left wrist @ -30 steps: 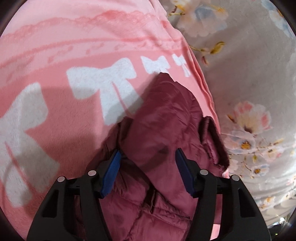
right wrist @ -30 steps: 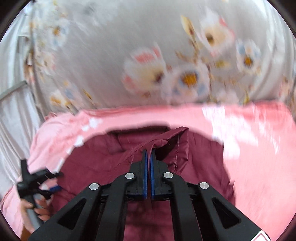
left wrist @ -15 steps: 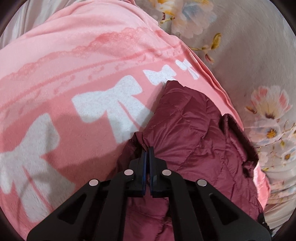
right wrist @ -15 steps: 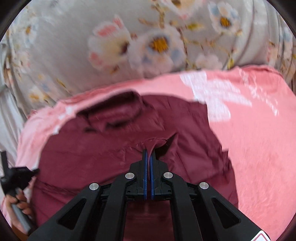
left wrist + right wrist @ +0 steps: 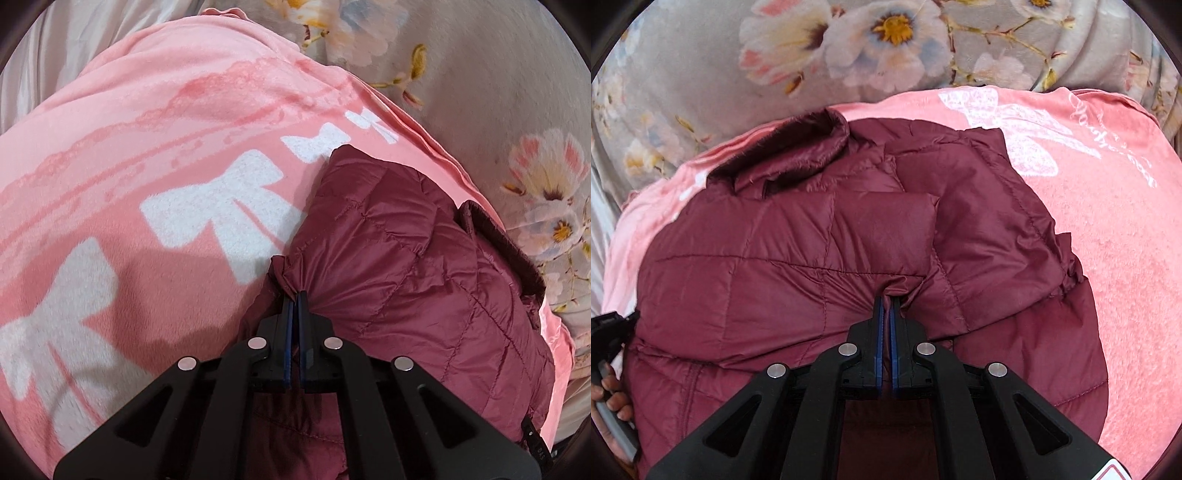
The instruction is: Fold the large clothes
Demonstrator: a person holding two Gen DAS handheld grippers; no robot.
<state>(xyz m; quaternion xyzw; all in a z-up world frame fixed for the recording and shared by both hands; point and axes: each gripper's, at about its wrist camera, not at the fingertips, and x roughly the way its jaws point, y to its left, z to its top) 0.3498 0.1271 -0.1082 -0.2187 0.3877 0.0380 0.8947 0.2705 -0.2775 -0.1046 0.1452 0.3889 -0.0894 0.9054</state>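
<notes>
A maroon quilted puffer jacket (image 5: 798,258) lies spread on a pink blanket, its collar (image 5: 798,144) toward the far left. One sleeve (image 5: 982,229) is folded across the body. My right gripper (image 5: 885,301) is shut on a pinch of the jacket's fabric near the middle. In the left wrist view the same jacket (image 5: 406,258) fills the lower right. My left gripper (image 5: 294,293) is shut on a gathered fold at its left edge, and the fabric puckers around the fingertips. The left gripper's black body and the hand holding it (image 5: 611,398) show at the right wrist view's left edge.
The pink blanket (image 5: 147,155) with white bow prints covers a bed. Grey floral bedding (image 5: 849,48) lies beyond it, and also to the right in the left wrist view (image 5: 517,110). Pale sheet folds (image 5: 51,55) show at the far left.
My left gripper closed from wide open onto the jacket's edge and rolled a little. My right gripper came down with its pinch of fabric, and the lifted flap now lies flat on the jacket.
</notes>
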